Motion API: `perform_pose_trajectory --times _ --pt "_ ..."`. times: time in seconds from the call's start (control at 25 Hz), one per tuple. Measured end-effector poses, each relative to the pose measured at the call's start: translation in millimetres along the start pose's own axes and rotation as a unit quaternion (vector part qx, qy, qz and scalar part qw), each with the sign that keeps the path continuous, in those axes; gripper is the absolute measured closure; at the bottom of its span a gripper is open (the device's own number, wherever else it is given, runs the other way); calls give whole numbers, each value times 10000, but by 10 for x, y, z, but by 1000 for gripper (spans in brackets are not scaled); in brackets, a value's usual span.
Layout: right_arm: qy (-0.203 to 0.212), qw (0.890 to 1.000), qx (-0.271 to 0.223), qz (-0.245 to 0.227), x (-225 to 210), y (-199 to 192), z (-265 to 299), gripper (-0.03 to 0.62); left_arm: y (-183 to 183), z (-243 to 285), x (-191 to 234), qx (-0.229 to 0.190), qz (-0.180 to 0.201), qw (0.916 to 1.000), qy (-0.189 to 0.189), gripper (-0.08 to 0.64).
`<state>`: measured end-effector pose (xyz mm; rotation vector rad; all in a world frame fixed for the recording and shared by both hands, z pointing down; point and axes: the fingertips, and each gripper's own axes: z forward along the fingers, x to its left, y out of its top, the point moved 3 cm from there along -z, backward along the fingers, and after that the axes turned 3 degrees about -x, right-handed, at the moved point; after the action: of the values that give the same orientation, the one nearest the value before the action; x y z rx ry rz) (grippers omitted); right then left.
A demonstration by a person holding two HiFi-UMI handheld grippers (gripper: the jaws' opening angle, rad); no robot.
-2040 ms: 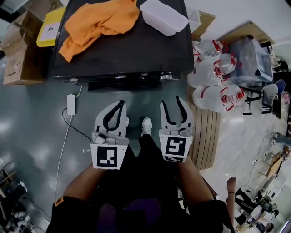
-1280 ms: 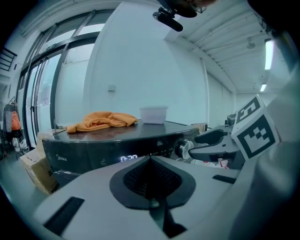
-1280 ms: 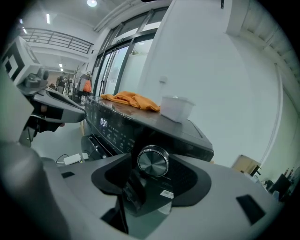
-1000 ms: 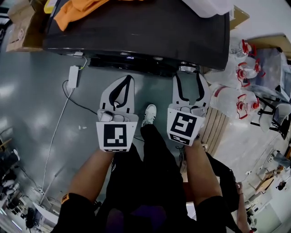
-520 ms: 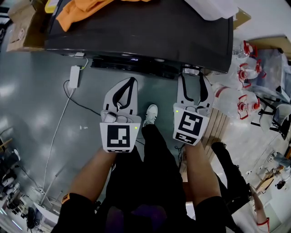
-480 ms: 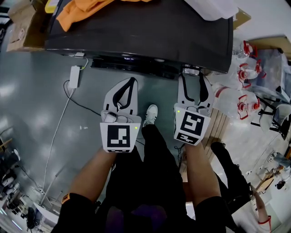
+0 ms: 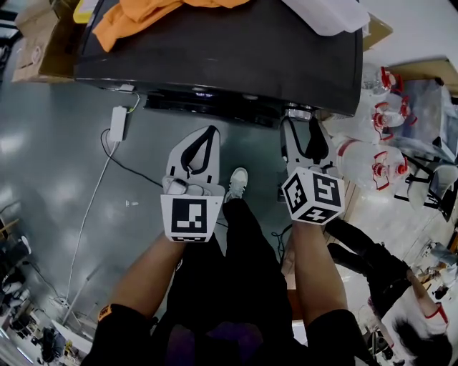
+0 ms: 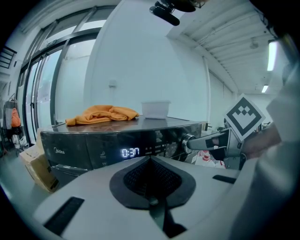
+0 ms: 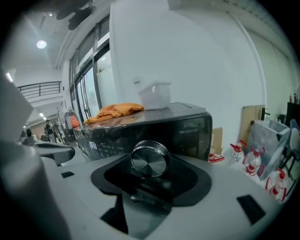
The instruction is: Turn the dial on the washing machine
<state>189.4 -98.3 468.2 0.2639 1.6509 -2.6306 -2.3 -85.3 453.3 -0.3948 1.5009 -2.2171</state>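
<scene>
The black washing machine fills the top of the head view, its control panel facing me. Its silver dial sits at the panel's right end. My right gripper is shut on the dial, one finger on each side, and its marker cube is rolled to an angle. In the right gripper view the dial sits between the dark pads. My left gripper hangs shut and empty in front of the panel's middle, short of it. The left gripper view shows the lit display and the dial.
An orange cloth and a white plastic tub lie on the machine's top. Cardboard boxes stand at its left. A power adapter with a cable lies on the floor. Red-capped bottles crowd the right, where a person walks.
My right gripper moved forward onto the dial, then rolled about its own axis while on it. The left gripper barely moved. A bystander walked in at the lower right.
</scene>
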Motion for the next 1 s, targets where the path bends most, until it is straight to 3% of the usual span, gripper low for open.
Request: perform_pose_trajectory --times 0.12,0.28,0.52,0.8,0.88,1.0 --pt "-270 9947 58 -991 65 7 -28 322 24 -6 -13 -36 9 10000 -12 548" --pt "-568 9722 -12 -2274 202 49 -56 310 67 -4 -31 -122 9 9999 -18 548" --pt "-711 9507 -58 -3018 227 93 -19 313 75 -6 -55 -113 3 9999 -22 548" --pt "-658 9546 -24 -2906 238 55 3 339 51 -27 -68 15 -51 10000 -18 548" --pt "-637 9630 -41 -2619 224 59 6 339 76 -21 -61 -60 -11 10000 -15 548" --pt "-518 9845 -67 -1674 153 62 -3 341 79 -26 -55 -84 -24 10000 -11 548"
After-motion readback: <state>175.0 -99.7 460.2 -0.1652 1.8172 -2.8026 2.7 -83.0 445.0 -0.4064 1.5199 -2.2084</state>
